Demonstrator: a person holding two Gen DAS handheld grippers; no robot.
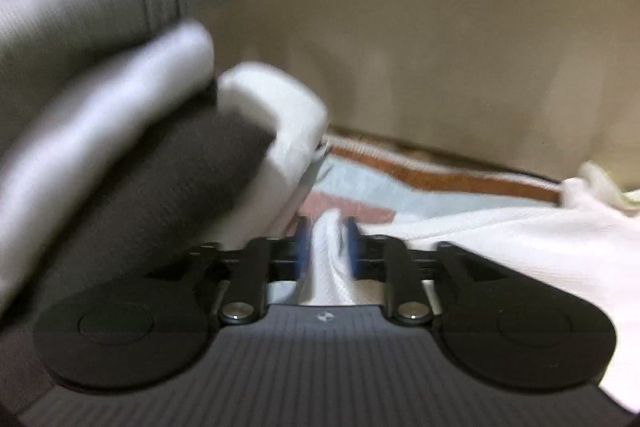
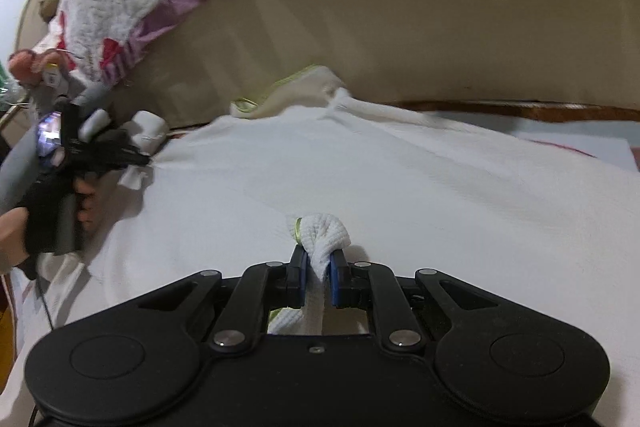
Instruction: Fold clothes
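The white garment (image 2: 360, 171) lies spread across the bed (image 2: 580, 137), its far edge near the beige headboard (image 2: 440, 27) and its bulk reaching toward the bed's near edge. The right tool (image 2: 319, 279) is clamped on a bunched fold of the cloth, the blue pads pressed tight against the white knit, with a knuckle of fabric and a thin green trim poking out beyond the tips. The left tool (image 1: 327, 247) has a ridge of the same cloth standing between its pads (image 1: 302, 245), but the picture is blurred and I cannot tell whether the pads press it or merely flank it. In the right wrist view that left tool sits at the garment's left edge, held in a hand (image 2: 86, 205).

The step in hand looks like taking 2 matched grips along 1 side before carrying it over. To do it well:

- Confirm the left grip first (a loose pinch will drop its corner halfway).
- Keep both tools level with each other, so the fold line runs straight.
- Lift only enough to clear the cloth beneath, then lay the edge down flat, not dragged.
- Watch the cream piece with green trim (image 2: 288, 95) at the far edge; it could get caught up.
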